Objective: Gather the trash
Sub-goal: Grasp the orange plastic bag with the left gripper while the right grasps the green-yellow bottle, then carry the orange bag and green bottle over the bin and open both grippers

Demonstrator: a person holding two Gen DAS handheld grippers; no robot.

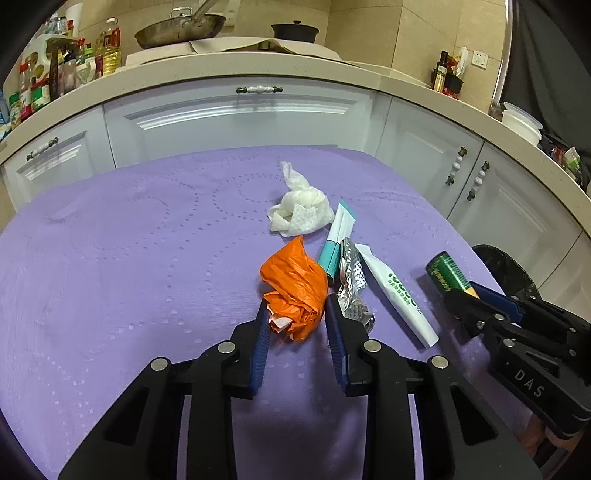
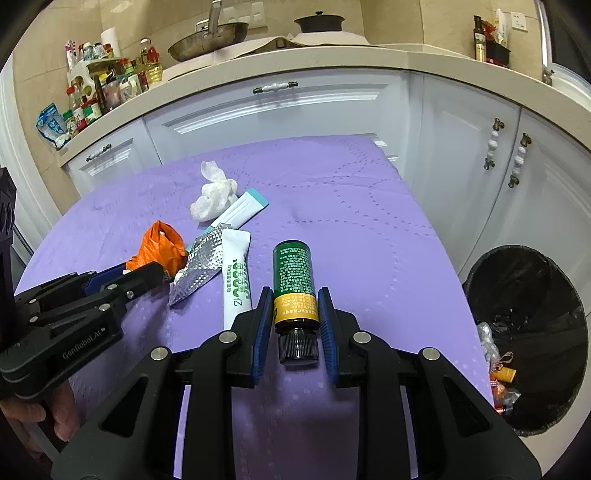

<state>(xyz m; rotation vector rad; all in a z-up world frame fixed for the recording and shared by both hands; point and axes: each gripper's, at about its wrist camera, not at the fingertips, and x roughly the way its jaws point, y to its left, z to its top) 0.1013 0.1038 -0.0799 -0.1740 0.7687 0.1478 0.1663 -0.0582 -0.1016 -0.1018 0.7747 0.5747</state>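
Observation:
On the purple table cloth [image 1: 129, 258] lie a crumpled orange plastic bag [image 1: 295, 288], a white tissue wad [image 1: 301, 212], a teal-and-white sachet [image 1: 338, 236], a silver foil wrapper [image 1: 352, 280], a white tube sachet [image 1: 399, 291] and a green bottle [image 2: 294, 280] with a black cap. My left gripper [image 1: 295, 310] has its jaws against both sides of the orange bag. My right gripper [image 2: 294, 299] has its jaws around the green bottle's yellow band, pads touching it. The bottle also shows in the left wrist view [image 1: 448, 271].
A black-lined trash bin [image 2: 524, 295] with some rubbish stands on the floor right of the table. White cabinets [image 1: 236, 118] and a counter with a pan [image 1: 181, 31], pot and bottles lie behind the table.

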